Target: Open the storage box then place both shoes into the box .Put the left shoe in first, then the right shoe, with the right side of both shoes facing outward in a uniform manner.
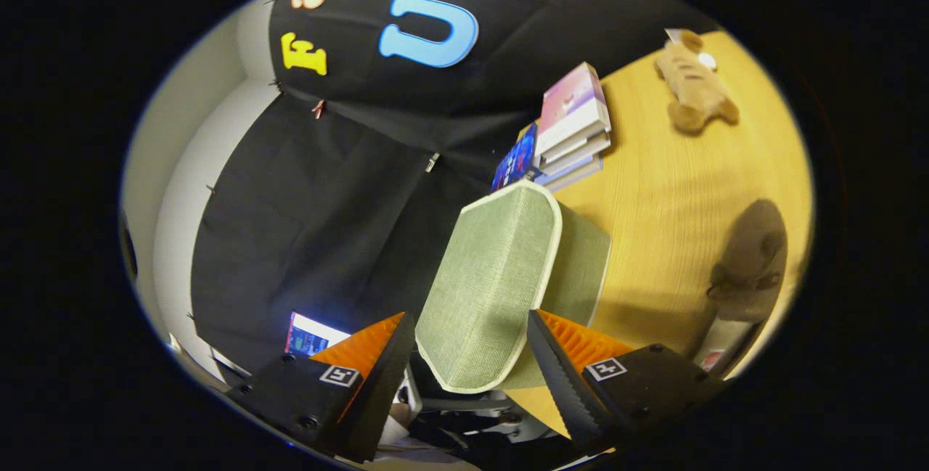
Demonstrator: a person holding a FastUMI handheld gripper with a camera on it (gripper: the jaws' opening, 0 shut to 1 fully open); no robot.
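Storage box [493, 282]: green fabric, pale piping on its edges, on the wooden table [668, 195], between the fingers and just ahead of them. View is rolled, so the table runs up one side. Gripper [472, 344]: jaws apart, one finger either side of the box's near face; contact with the fabric cannot be told. Beyond the box, a stack of books [570, 133]. Further off, a plush toy [693, 83]. A grey shoe [751, 260] lies on the table beside the box, apart from it.

Green fabric storage box [501, 268] with pale piping, lid flap raised between the spread fingers – grey shoe [751, 260] well beside it on the table
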